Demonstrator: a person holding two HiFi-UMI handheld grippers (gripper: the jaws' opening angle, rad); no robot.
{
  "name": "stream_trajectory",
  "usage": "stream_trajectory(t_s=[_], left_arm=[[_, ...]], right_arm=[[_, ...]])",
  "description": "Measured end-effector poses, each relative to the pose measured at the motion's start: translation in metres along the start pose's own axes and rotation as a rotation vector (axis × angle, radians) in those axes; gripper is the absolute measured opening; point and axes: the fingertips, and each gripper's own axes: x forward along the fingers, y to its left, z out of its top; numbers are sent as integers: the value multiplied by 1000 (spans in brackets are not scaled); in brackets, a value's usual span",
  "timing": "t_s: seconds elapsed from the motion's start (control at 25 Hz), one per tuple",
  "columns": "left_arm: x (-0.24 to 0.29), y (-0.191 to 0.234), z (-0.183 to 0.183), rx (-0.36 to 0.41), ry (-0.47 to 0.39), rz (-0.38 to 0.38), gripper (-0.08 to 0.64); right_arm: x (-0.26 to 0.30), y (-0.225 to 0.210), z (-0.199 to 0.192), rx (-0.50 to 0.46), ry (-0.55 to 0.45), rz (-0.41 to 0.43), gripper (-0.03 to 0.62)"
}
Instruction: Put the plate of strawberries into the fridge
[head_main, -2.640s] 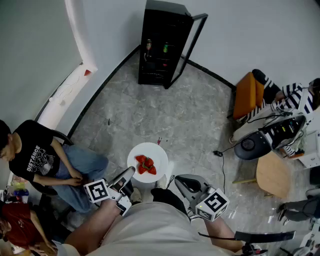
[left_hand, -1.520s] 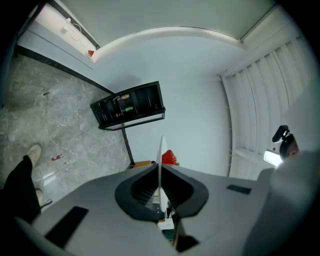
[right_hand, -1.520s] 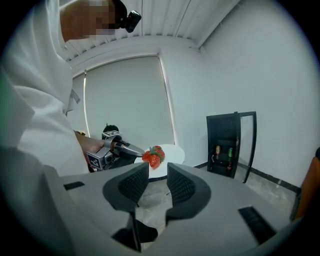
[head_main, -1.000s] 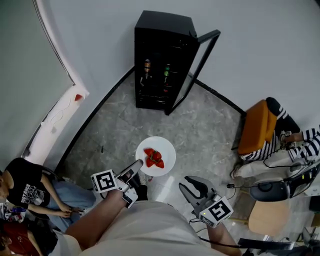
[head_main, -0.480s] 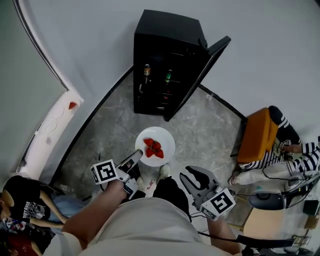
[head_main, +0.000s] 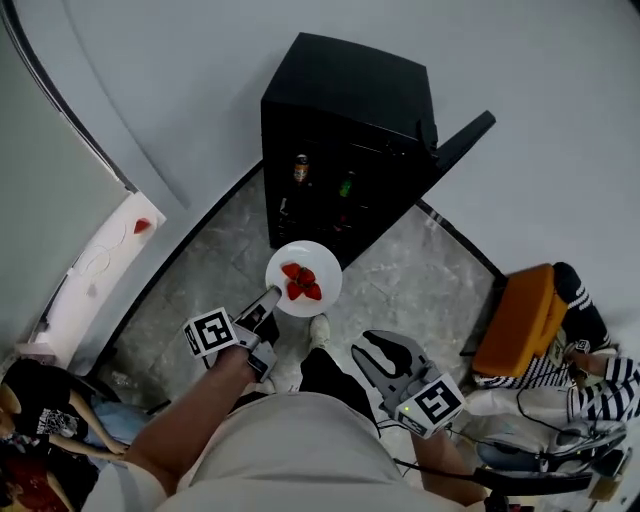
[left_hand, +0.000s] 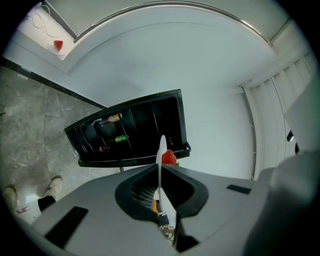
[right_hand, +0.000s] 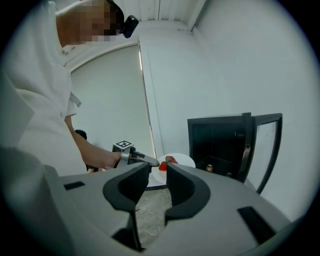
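A white plate (head_main: 322, 266) with strawberries (head_main: 300, 282) hangs level in front of the open black fridge (head_main: 345, 110). My left gripper (head_main: 270, 298) is shut on the plate's near rim. In the left gripper view the plate (left_hand: 161, 147) shows edge-on between the closed jaws of the left gripper (left_hand: 160, 169), one strawberry (left_hand: 169, 157) just past them, the fridge (left_hand: 145, 122) beyond. My right gripper (head_main: 383, 358) is held low to the right, open and empty. In the right gripper view the right gripper (right_hand: 158, 172) looks toward the plate (right_hand: 184, 161) and the fridge (right_hand: 225, 145).
The fridge door (head_main: 462, 140) swings open to the right. Bottles (head_main: 300, 168) stand on its shelves. An orange chair (head_main: 522, 318) and a person in striped sleeves (head_main: 600, 390) are at the right. A seated person (head_main: 35, 400) is at the lower left, by a white ledge (head_main: 110, 250).
The plate, still held in the left gripper, has come much closer to the fridge, which now fills more of the head view. The right gripper has travelled along, still open.
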Motion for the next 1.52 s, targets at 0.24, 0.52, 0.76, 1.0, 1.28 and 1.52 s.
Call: stream_trajectory(t_s=[0.24, 0.52, 0.76, 1.0, 1.28, 1.52], left_arm=[[111, 28, 45, -47, -98, 30, 23], [214, 75, 83, -110, -177, 70, 23], [279, 122, 118, -136, -249, 133, 23], [327, 164, 146, -146, -288, 188, 24], [361, 193, 166, -148, -303, 237, 23], [372, 197, 170, -91, -283, 292, 25]], right_arm=[[12, -93, 7, 8, 36, 59, 120], [2, -175, -10, 59, 96, 53, 120], [-6, -219, -23, 118, 137, 30, 120], [-11, -251, -39, 158, 173, -8, 120], [-10, -268, -49, 188, 208, -21, 120], [-6, -275, -51, 199, 212, -26, 120]])
